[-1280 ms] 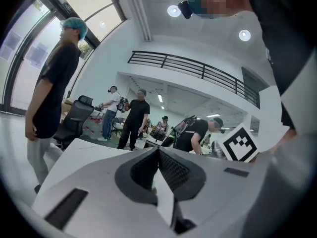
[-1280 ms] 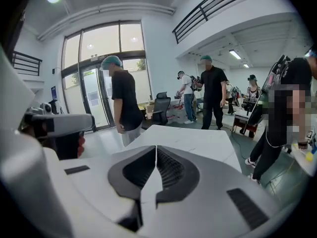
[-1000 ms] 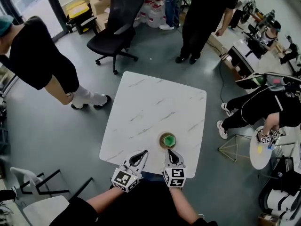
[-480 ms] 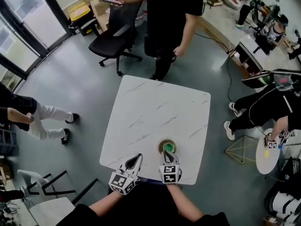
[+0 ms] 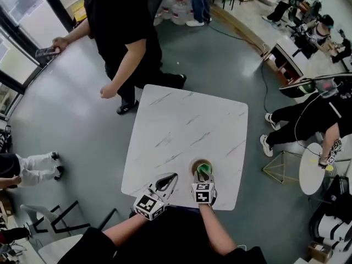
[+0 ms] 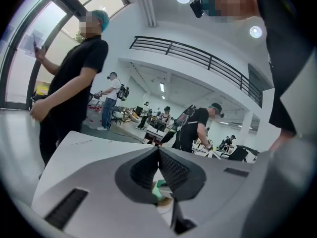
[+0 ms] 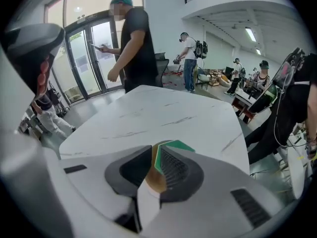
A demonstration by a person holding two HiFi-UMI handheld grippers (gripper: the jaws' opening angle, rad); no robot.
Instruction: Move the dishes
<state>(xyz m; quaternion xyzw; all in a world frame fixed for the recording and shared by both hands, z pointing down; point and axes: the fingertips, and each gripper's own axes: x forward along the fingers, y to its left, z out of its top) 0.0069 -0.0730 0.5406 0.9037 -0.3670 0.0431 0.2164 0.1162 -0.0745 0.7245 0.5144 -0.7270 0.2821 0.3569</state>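
Observation:
A green dish (image 5: pixel 203 168) sits inside a round brown dish (image 5: pixel 194 164) near the front edge of the white marble table (image 5: pixel 187 120). My right gripper (image 5: pixel 202 174) reaches onto the near side of them. In the right gripper view its jaws stand close together, and my right gripper (image 7: pixel 154 155) is shut on the green dish (image 7: pixel 179 145) at its rim, with the brown dish (image 7: pixel 157 180) showing below. To the left my left gripper (image 5: pixel 173 176) hovers over the table edge. In its own view my left gripper (image 6: pixel 158 150) has its tips touching and holds nothing.
A person in black (image 5: pixel 121 32) stands at the table's far left corner, holding a phone. Another person (image 5: pixel 313 114) sits to the right near a small round table (image 5: pixel 311 172). A metal stool frame (image 5: pixel 283 169) stands beside the table's right edge.
My right gripper moved forward onto the stacked dishes and closed on the green rim. The left gripper stayed near the front edge. The standing person walked round to the table's far left.

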